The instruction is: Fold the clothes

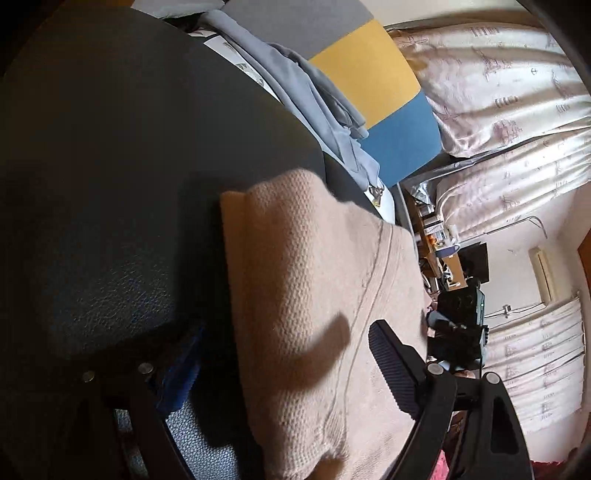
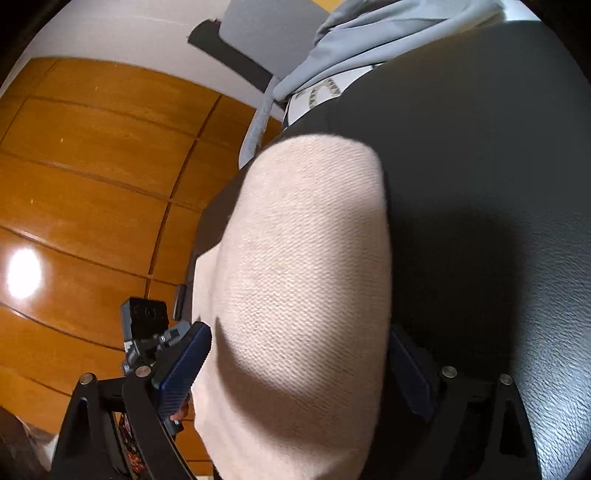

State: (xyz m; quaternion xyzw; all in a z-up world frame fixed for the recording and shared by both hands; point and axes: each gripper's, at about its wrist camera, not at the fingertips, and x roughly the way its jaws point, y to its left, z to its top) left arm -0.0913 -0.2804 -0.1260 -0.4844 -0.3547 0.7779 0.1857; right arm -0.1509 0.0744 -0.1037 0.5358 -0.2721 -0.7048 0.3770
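Two hand-held grippers wide open, holding nothing: left hand-held gripper (image 1: 288, 369), right hand-held gripper (image 2: 299, 373) | pink knit cloth (image 2: 303, 266) lies folded on dark worktop (image 2: 480, 147), between both sets of fingers | soft, light, floppy; likely best pinched at its edge.

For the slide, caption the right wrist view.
Open right gripper straddling a folded beige knit garment on a dark tabletop, grey clothes beyond.
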